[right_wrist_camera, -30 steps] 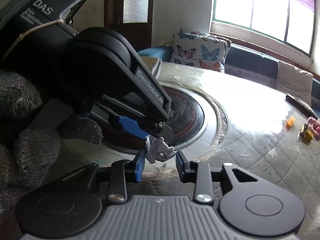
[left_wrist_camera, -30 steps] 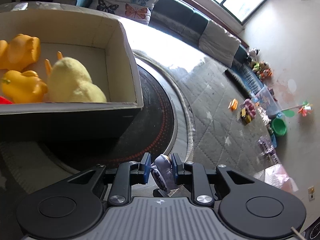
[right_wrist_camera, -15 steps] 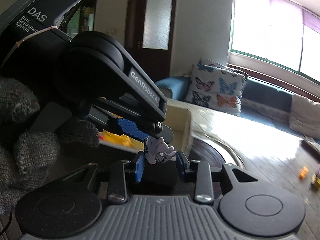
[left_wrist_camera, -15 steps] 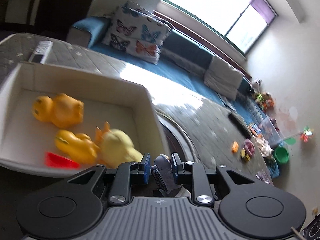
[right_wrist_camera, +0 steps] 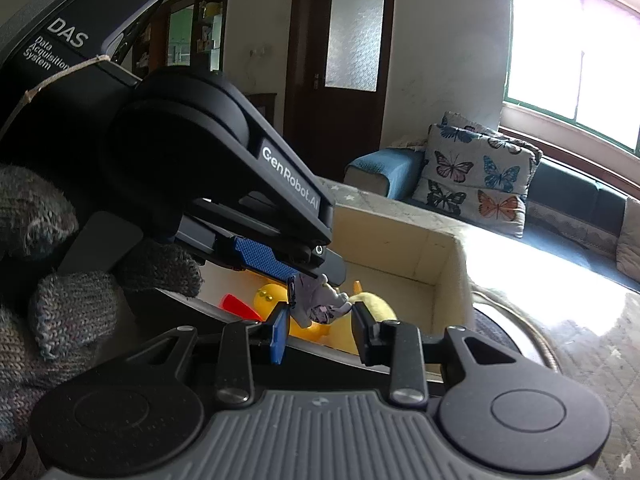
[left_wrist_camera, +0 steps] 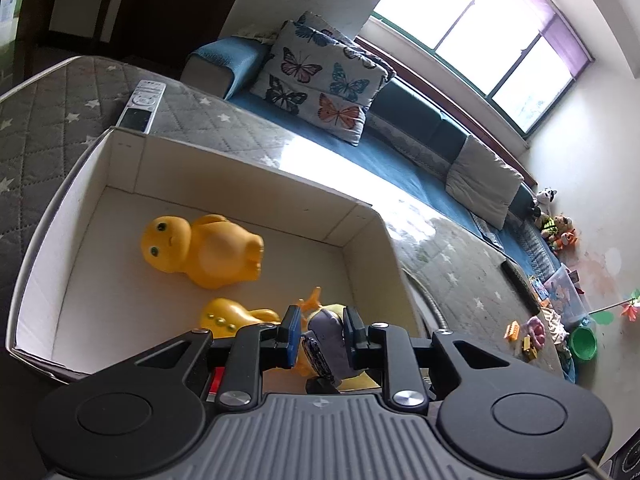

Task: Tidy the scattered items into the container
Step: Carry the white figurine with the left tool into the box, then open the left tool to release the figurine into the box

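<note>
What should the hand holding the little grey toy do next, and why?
Probably open the left gripper and let go. It is shut on the grey toy, which hangs over the inside of the white box, above the yellow toys, so it should drop in with them.

"GenRobot.AI" runs along the left claw's [right_wrist_camera: 308, 276] arm; "DAS Data Acquisition System" marks its housing [right_wrist_camera: 80, 36] at ten o'clock.
</note>
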Motion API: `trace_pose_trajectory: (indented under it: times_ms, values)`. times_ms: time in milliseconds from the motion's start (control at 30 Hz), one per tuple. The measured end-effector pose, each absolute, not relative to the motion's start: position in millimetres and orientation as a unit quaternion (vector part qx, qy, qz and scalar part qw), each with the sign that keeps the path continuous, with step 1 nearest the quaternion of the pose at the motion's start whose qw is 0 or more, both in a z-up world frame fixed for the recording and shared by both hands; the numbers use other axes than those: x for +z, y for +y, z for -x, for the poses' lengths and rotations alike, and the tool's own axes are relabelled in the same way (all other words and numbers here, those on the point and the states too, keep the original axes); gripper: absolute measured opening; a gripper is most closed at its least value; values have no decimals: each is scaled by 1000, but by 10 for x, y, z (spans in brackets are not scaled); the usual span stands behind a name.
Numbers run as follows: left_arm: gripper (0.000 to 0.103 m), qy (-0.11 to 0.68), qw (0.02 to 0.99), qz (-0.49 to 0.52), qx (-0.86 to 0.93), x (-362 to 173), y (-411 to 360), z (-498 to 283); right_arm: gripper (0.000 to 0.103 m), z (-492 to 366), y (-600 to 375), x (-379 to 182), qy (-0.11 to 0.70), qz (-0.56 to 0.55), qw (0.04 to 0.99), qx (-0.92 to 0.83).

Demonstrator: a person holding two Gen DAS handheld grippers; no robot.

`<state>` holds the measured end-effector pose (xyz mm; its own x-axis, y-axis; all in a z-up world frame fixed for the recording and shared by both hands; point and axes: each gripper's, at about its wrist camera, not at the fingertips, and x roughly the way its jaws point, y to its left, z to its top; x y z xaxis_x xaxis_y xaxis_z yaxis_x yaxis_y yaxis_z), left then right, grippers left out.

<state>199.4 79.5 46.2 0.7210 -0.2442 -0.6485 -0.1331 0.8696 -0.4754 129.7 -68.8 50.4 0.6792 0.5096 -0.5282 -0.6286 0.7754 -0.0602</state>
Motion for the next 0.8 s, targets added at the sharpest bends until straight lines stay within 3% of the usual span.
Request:
trace_pose_trajectory:
  times_ms: [800]
  values:
    - [30,362,895,261,-23,476,945,-1781,33,-1201,-651,501,252,128,907,312]
